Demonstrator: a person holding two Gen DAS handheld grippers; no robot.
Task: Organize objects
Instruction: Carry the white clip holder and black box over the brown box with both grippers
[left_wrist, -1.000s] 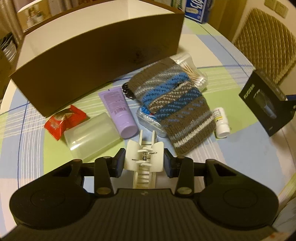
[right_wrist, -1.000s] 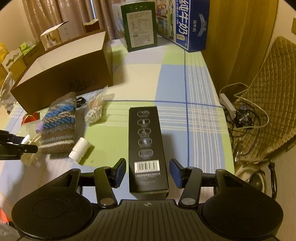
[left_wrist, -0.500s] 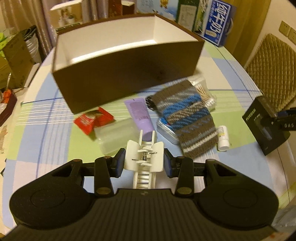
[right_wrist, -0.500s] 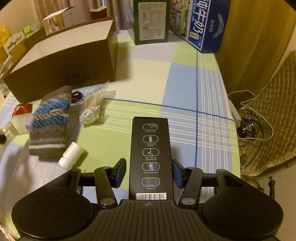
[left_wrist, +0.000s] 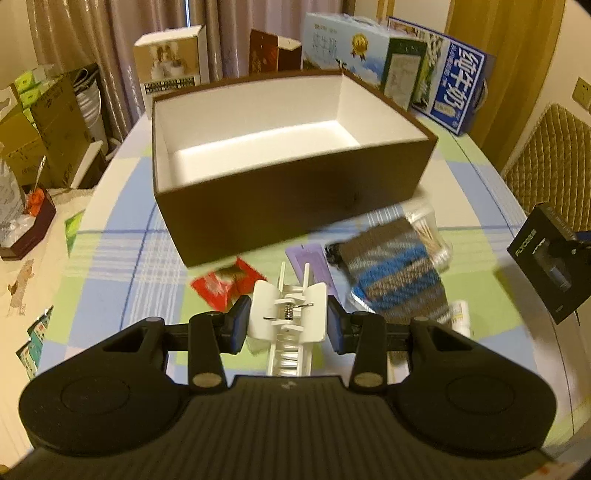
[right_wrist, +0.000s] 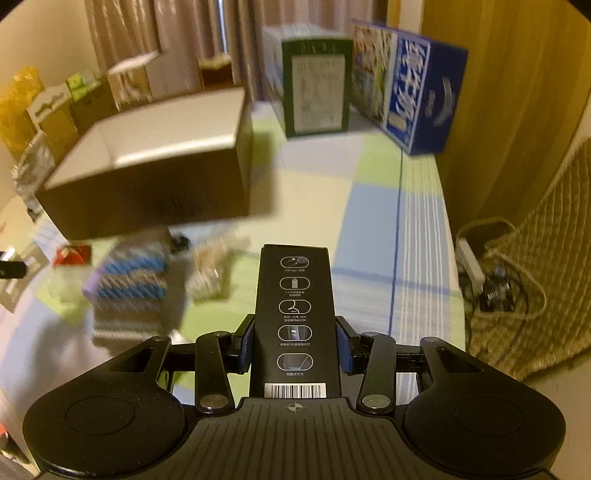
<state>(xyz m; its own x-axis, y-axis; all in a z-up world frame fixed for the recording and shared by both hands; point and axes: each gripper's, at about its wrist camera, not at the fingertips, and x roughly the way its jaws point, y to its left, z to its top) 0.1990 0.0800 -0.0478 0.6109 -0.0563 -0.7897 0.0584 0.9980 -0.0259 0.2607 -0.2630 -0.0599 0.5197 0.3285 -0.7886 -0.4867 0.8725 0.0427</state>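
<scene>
Filling right hand-held gripper (right_wrist: 294, 349): black box (right_wrist: 295, 314)

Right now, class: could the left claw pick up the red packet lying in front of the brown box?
Probably not yet. The left claw is shut on a white hair clip, so it has no free grip. The red packet itself lies uncovered on the table, just beyond its fingertips.

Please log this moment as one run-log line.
left hand-held gripper: shut on white hair claw | right hand-held gripper: shut on black carton | brown box: empty
</scene>
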